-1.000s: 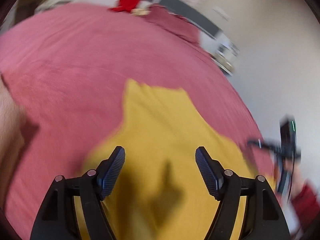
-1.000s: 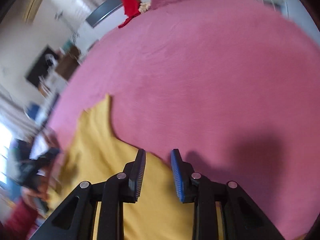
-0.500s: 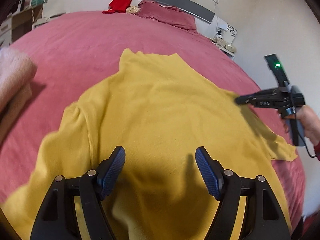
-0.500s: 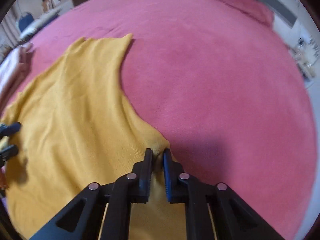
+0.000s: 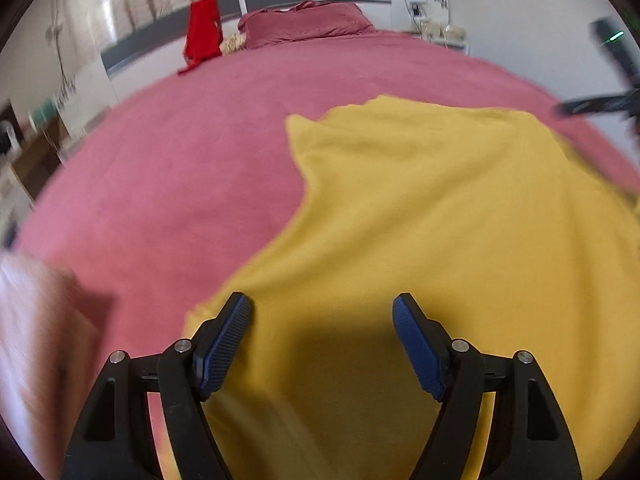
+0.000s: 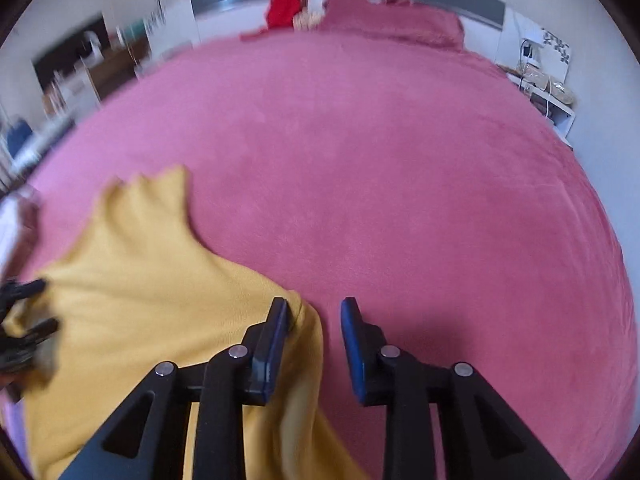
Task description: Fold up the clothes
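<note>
We see the yellow garment [image 5: 420, 216] spread on the pink bedspread [image 6: 400, 160]; no writing is legible. The left gripper [image 5: 322, 320] hovers over it, jaws opening, nothing gripped. The right gripper [image 6: 314, 320] is opening, the garment's edge lying loose between its jaws.

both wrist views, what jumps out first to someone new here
A bright yellow garment lies spread on the pink bedspread, filling the near part of both views. The right gripper is opening at the garment's edge, not pressing it. A red cloth hangs at the bed's far end.
</note>
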